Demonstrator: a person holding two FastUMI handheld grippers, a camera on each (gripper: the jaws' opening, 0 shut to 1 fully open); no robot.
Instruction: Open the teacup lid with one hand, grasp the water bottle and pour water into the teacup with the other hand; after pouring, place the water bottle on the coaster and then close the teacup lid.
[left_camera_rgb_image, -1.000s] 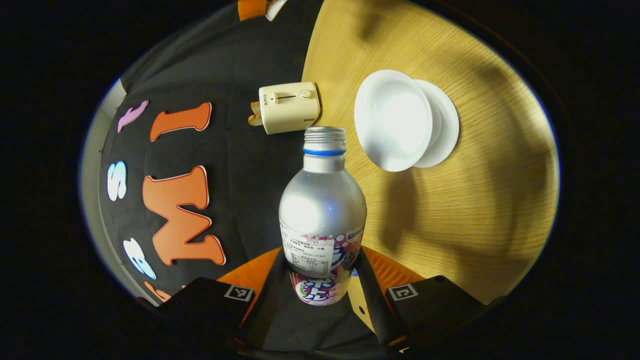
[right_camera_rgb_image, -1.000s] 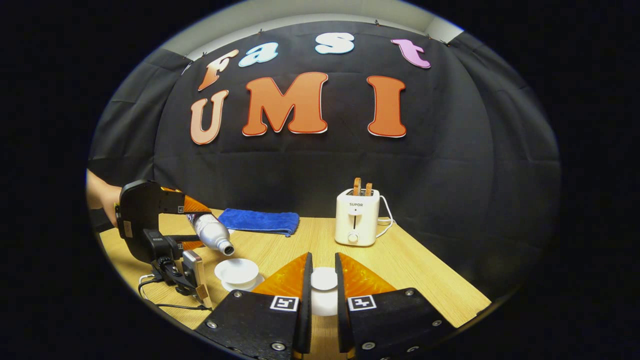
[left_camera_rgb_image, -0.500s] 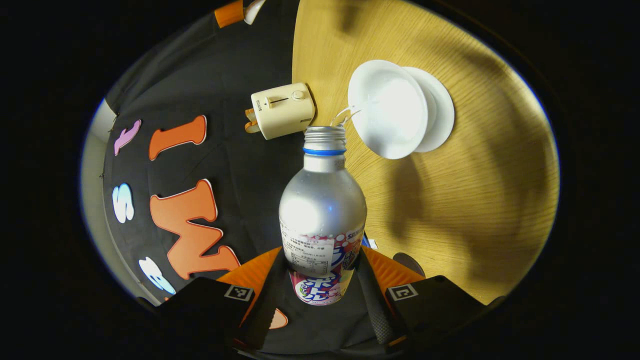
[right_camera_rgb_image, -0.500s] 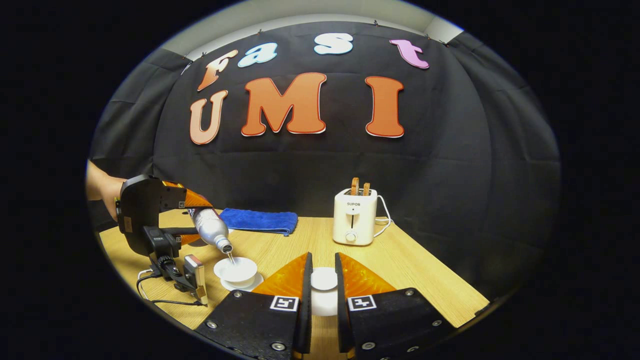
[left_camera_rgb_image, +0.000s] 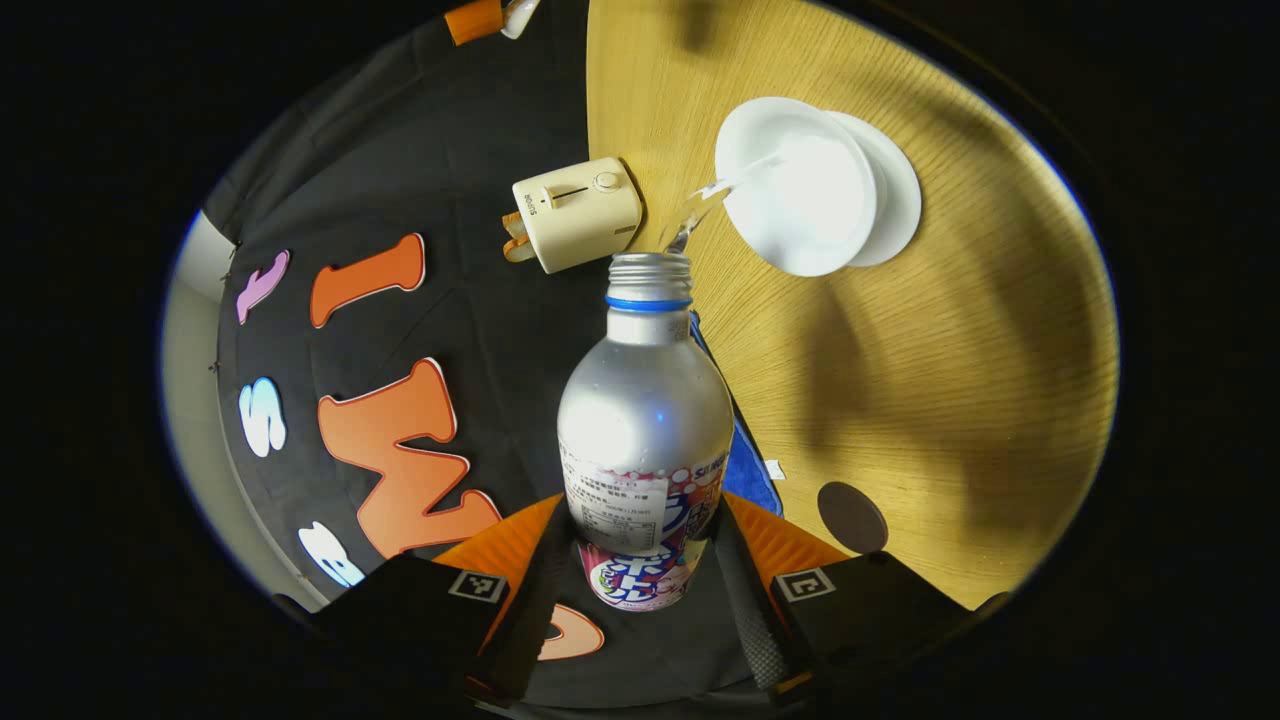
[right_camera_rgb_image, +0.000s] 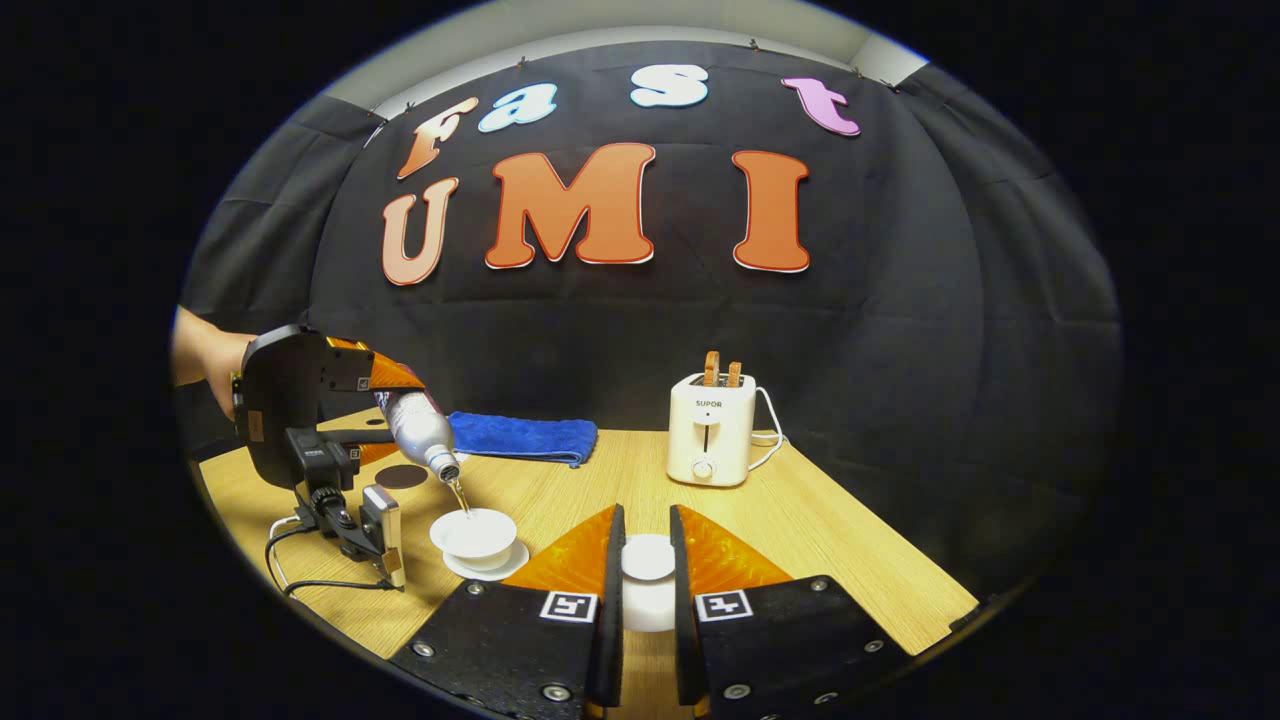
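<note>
A: Where is the water bottle?

B: The left hand-held gripper (left_camera_rgb_image: 640, 585) has the water bottle (left_camera_rgb_image: 645, 420) clamped low on its body, a finger pressing each side. In the right gripper view that same bottle (right_camera_rgb_image: 420, 428) is tipped mouth-down over the teacup (right_camera_rgb_image: 473, 531), and a thin stream of water (right_camera_rgb_image: 458, 494) runs from its mouth into the cup.

A: And the cup itself?

B: Open, sitting on its white saucer (right_camera_rgb_image: 500, 567) on the table (right_camera_rgb_image: 820, 540). In the left gripper view the teacup (left_camera_rgb_image: 797, 190) lies just beyond the bottle's mouth.

A: The lid?

B: The right hand-held gripper (right_camera_rgb_image: 647, 590) has its fingers closed on the white teacup lid (right_camera_rgb_image: 648, 570), held off to the side of the cup.

A: The coaster?

B: The dark round coaster (right_camera_rgb_image: 401, 476) lies bare on the table behind the cup, near the blue towel (right_camera_rgb_image: 520, 438). A toaster (right_camera_rgb_image: 711, 430) stands farther back.
</note>
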